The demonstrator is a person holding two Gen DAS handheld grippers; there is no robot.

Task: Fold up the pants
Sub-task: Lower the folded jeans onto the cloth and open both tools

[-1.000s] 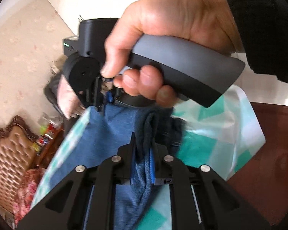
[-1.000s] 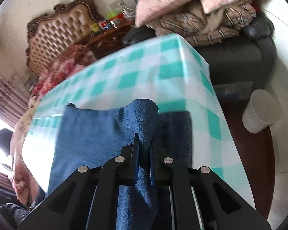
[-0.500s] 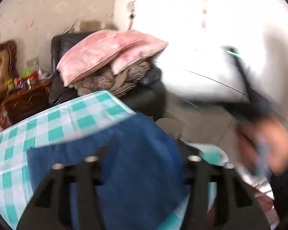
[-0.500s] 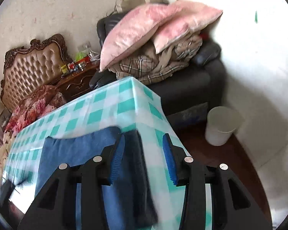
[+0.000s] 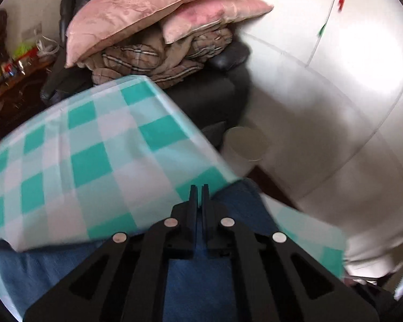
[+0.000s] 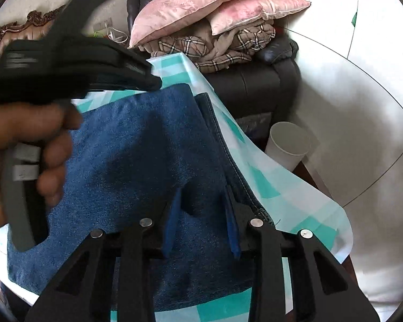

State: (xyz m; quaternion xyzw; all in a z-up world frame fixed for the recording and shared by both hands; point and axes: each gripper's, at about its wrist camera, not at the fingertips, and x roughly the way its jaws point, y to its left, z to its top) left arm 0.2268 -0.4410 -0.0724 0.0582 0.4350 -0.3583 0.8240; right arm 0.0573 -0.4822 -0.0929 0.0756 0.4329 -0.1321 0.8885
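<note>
The blue denim pants (image 6: 147, 155) lie folded on the green-and-white checked tablecloth (image 6: 271, 187), reaching the table's right edge. My right gripper (image 6: 201, 196) is open, its blue pads just above the denim with nothing between them. My left gripper (image 5: 199, 190) is shut and empty, with its tips over the cloth's edge, and denim (image 5: 201, 281) shows under it. In the right wrist view the left gripper (image 6: 147, 80) is held by a hand at the far left edge of the pants.
A dark armchair (image 5: 217, 99) piled with pink pillows (image 5: 147, 8) and plaid blankets stands behind the table. A white bin (image 6: 288, 145) stands on the floor at the table's right. A white wall fills the right side. A tufted headboard shows at the far left (image 6: 21, 24).
Both grippers have let go of the denim fold they held a second ago. The right one has opened over the flat pants. The left one has swung round and is shut again.
</note>
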